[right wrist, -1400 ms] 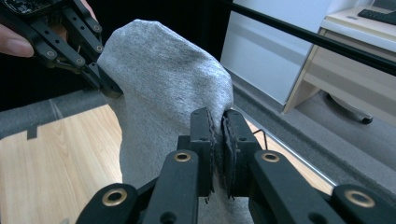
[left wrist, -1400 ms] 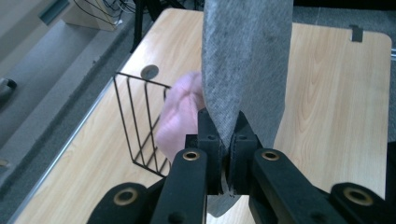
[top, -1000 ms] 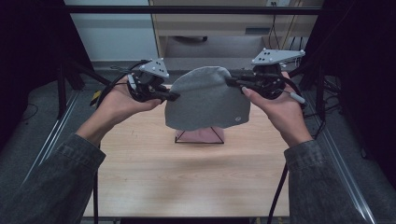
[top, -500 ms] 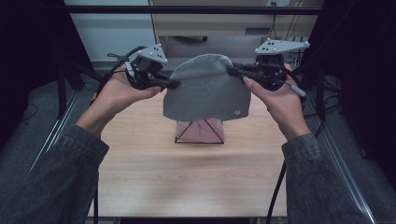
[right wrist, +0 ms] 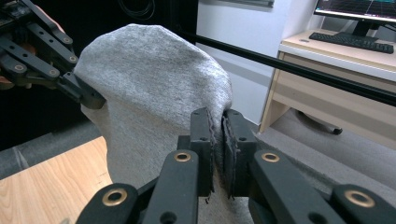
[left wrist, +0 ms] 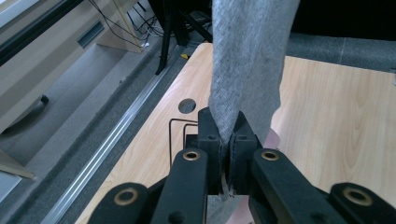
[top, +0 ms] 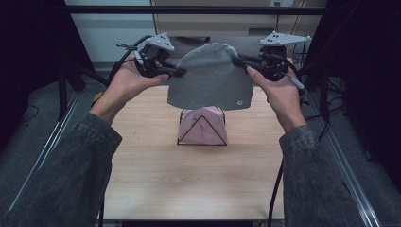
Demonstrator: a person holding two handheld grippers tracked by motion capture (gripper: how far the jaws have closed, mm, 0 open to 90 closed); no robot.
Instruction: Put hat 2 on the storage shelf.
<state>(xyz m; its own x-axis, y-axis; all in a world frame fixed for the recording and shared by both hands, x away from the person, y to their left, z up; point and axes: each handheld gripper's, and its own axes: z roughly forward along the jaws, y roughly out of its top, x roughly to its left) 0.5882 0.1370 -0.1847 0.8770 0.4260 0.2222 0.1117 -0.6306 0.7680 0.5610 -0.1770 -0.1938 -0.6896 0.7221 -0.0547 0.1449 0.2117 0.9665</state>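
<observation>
Inspector: Above the table (top: 189,189), reading left to right, we find the left gripper (top: 178,72) clamped tight on one side edge of the grey beanie (top: 208,78); in the left gripper view the knit is pinched between its jaws. The right gripper (top: 239,60) is closed likewise on the opposite edge.

Clerk: And where does the beanie sit?

Inspector: We note it hanging spread between both grippers, clear of the wood, directly over the wire stand (top: 202,127), which carries a pink hat (top: 201,130).

Clerk: Progress?

Inspector: We judge pick-up and lift complete. Lowering the beanie onto the stand, then releasing it, remains outstanding.
</observation>
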